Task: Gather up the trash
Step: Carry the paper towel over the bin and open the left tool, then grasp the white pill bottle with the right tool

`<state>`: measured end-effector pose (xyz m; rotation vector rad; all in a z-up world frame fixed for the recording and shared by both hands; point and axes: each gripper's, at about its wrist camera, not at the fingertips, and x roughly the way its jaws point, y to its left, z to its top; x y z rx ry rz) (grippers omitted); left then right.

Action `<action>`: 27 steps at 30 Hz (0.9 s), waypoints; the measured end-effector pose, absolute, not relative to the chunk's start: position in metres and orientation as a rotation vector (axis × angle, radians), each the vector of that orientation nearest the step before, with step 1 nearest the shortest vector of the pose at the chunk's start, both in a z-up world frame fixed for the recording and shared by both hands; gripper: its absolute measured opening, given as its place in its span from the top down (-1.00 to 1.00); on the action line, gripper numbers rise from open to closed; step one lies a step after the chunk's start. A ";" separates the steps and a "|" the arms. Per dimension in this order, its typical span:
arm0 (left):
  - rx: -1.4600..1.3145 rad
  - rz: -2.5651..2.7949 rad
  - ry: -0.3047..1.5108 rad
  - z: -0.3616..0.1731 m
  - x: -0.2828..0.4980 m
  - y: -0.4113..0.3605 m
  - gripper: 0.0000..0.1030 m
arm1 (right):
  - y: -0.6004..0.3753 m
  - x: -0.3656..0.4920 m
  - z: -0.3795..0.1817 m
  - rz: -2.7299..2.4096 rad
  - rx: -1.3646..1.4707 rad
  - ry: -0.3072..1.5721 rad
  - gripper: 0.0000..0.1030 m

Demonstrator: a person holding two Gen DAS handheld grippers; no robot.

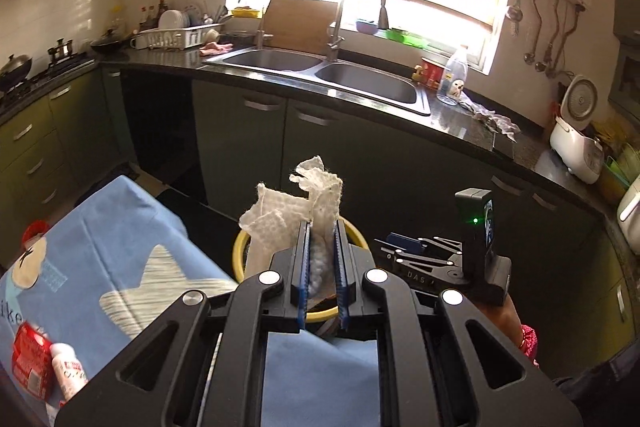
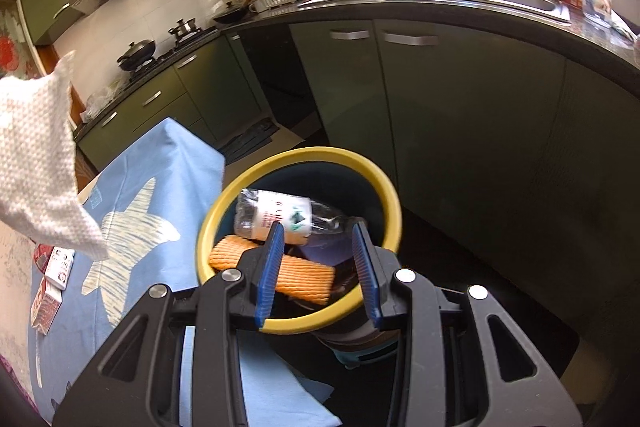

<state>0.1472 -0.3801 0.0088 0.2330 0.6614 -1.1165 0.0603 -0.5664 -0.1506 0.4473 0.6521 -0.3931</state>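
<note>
Desk (image 2: 132, 183) with a light blue cloth, white star print. Near left on it: red packet (image 1: 30, 363) and small white bottle (image 1: 68, 373) side by side; small cartons (image 2: 52, 279) at the left edge. Yellow-rimmed bin (image 2: 298, 239) stands on the floor (image 2: 288, 139) just right of the desk.

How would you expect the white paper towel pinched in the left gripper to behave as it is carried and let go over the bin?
The paper towel is probably floppy: its crumpled, torn ends stick out loosely above the left gripper. It looks very light, so it may drift rather than drop straight into the yellow-rimmed bin. Its textured surface might cling briefly to the ridged pads.
</note>
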 end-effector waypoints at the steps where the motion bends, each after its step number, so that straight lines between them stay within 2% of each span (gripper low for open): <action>1: 0.244 -1.136 0.665 0.007 0.147 -0.395 0.77 | -0.571 0.057 -0.151 -0.401 0.452 0.651 0.34; 6: 0.278 -1.176 0.714 -0.019 0.157 -0.456 0.77 | -0.594 0.043 -0.156 -0.441 0.480 0.650 0.34; 11: 0.308 -1.176 0.803 -0.068 0.170 -0.500 0.76 | -0.611 0.033 -0.162 -0.469 0.507 0.652 0.34; 13: 0.321 -1.174 0.833 -0.088 0.173 -0.512 0.63 | -0.616 0.031 -0.165 -0.477 0.516 0.653 0.32; 15: 0.316 -1.147 0.855 -0.103 0.177 -0.513 0.13 | -0.618 0.030 -0.167 -0.479 0.523 0.655 0.30; 16: 0.307 -1.134 0.864 -0.107 0.179 -0.511 0.06 | -0.618 0.031 -0.167 -0.477 0.525 0.656 0.29; 20: 0.285 -1.092 0.843 -0.103 0.180 -0.488 -0.06 | -0.614 0.037 -0.168 -0.456 0.518 0.665 0.28; 24: 0.269 -1.015 0.757 -0.083 0.167 -0.439 -0.31 | -0.603 0.046 -0.165 -0.423 0.499 0.669 0.28; 27: 0.243 -0.960 0.716 -0.071 0.156 -0.397 -0.37 | -0.592 0.055 -0.161 -0.394 0.476 0.675 0.27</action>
